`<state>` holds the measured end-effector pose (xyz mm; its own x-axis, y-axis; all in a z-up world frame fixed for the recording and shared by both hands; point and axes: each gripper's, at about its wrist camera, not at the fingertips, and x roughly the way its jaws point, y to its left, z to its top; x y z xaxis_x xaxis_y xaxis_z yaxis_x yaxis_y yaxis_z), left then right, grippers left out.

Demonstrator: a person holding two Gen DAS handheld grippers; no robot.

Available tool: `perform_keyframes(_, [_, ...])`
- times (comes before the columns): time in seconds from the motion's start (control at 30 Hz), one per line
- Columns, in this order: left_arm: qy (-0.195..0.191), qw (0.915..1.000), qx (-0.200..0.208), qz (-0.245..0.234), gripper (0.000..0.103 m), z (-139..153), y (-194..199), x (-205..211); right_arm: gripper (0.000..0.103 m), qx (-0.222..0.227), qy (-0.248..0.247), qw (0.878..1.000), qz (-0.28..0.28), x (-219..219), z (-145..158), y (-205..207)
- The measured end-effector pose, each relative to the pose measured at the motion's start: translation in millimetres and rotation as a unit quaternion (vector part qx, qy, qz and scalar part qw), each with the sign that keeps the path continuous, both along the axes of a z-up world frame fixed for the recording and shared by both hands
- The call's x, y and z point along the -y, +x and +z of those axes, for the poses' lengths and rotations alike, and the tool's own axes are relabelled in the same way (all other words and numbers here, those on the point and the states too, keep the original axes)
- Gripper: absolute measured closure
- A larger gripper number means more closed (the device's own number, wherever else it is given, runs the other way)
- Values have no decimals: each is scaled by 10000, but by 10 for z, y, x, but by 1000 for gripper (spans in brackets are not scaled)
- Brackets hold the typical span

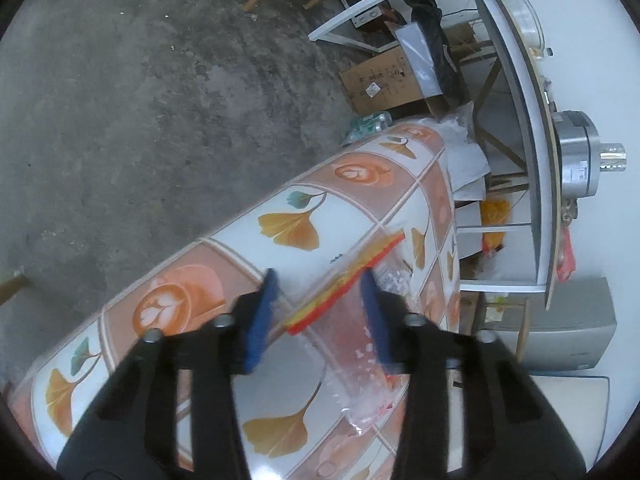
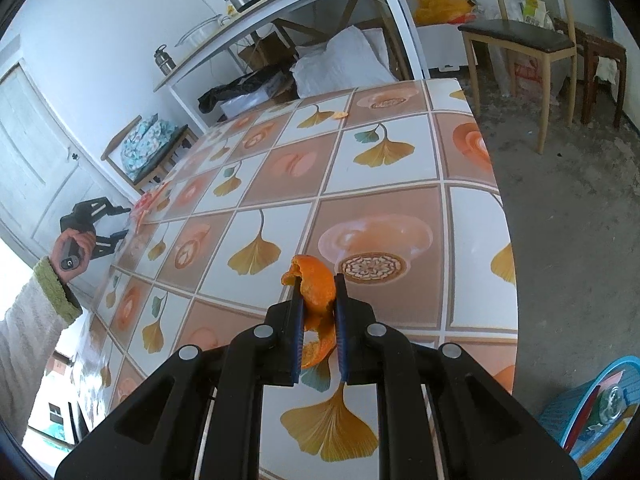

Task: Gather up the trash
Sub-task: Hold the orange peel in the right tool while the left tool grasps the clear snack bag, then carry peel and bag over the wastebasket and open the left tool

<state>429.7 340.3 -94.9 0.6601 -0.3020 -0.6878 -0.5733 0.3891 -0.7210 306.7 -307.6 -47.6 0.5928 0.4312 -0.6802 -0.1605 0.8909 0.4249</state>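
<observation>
A clear plastic wrapper (image 1: 352, 344) with a red and yellow sealed edge lies at the edge of the tiled table (image 1: 304, 208). My left gripper (image 1: 320, 280) straddles it: the right pad touches the plastic, while the left pad stands slightly off the sealed edge, in a blurred picture. From the right wrist view, the left gripper (image 2: 127, 222) sits at the table's far left edge by the wrapper (image 2: 144, 204), held by a hand. My right gripper (image 2: 318, 280) is shut on a curled orange peel (image 2: 316, 288) above the table (image 2: 400, 216). A small peel scrap (image 2: 340, 115) lies at the far side.
A blue basket (image 2: 592, 412) holding several bits of trash stands on the concrete floor at the lower right. Wooden chairs (image 2: 520, 36) stand beyond the table's right corner. A white shelf table (image 2: 280, 12) with pots, boxes and bags runs along the back wall.
</observation>
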Motion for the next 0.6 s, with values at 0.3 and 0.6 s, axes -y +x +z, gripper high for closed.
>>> perform_keyframes(0.3, [414, 9955, 626, -586, 103, 282, -37, 287, 89, 0, -16, 9999, -134, -23, 79, -99])
perform_keyframes(0.6, [441, 9717, 1601, -1678, 103, 909, -696, 992, 89, 219, 127, 9994, -222, -48, 386, -436])
